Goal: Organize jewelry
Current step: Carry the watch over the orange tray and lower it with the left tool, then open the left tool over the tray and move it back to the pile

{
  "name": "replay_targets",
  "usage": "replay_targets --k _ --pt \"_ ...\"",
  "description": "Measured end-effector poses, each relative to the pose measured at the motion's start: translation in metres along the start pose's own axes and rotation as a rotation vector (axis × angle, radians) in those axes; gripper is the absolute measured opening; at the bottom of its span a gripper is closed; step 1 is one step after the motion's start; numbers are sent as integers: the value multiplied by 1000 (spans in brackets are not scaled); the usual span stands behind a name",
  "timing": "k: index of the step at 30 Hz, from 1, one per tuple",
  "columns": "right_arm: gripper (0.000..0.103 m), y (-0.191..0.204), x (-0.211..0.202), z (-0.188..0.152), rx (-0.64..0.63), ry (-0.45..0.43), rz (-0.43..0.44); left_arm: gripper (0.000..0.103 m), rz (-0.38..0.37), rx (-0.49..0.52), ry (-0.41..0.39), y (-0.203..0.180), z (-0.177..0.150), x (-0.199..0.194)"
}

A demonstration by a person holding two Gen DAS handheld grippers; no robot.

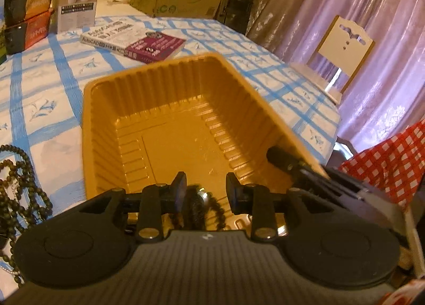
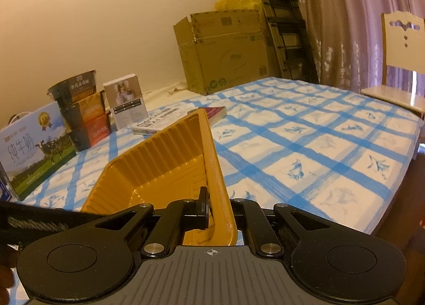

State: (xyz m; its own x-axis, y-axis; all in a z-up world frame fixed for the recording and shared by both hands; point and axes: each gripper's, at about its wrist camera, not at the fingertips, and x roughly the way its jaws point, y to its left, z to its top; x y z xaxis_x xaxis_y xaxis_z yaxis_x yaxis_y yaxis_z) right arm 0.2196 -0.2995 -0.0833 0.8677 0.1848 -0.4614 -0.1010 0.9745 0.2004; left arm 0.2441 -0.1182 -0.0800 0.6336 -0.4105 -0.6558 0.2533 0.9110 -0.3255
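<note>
A gold ribbed plastic tray (image 1: pixel 170 97) sits on the blue-checked tablecloth. My left gripper (image 1: pixel 205 192) is open over the tray's near end; a dark bead string with a metal piece (image 1: pixel 204 206) lies just below and between its fingers, inside the tray. More dark bead necklaces (image 1: pixel 18 193) lie on the cloth left of the tray. My right gripper (image 2: pixel 220 212) is shut on the tray's right wall (image 2: pixel 212 161), one finger inside and one outside. In the left wrist view the right gripper shows at the tray's right rim (image 1: pixel 289 161).
Two books (image 1: pixel 132 39) lie beyond the tray. Stacked noodle cups (image 2: pixel 82 108), a milk carton (image 2: pixel 32 151) and a small white box (image 2: pixel 124 100) stand at the back left. A cardboard box (image 2: pixel 223 50) is behind; a chair (image 2: pixel 401 66) stands at the right edge.
</note>
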Motion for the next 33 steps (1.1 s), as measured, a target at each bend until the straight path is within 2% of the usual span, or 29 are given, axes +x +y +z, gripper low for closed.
replay_targets --k 6,9,15,25,33 --pt "6 0 -1 -1 3 4 -5 39 34 -23 -72 16 6 -34" --pt "6 0 -1 -1 2 5 -6 43 80 -44 -101 34 8 -53" --pt "6 0 -1 1 -1 4 -7 45 183 -77 -123 73 0 -86" --pt "6 2 -1 4 -15 1 -8 46 374 -149 -100 134 -35 -133" --pt "6 3 -1 5 -20 2 -10 46 472 -195 -54 164 -67 -153"
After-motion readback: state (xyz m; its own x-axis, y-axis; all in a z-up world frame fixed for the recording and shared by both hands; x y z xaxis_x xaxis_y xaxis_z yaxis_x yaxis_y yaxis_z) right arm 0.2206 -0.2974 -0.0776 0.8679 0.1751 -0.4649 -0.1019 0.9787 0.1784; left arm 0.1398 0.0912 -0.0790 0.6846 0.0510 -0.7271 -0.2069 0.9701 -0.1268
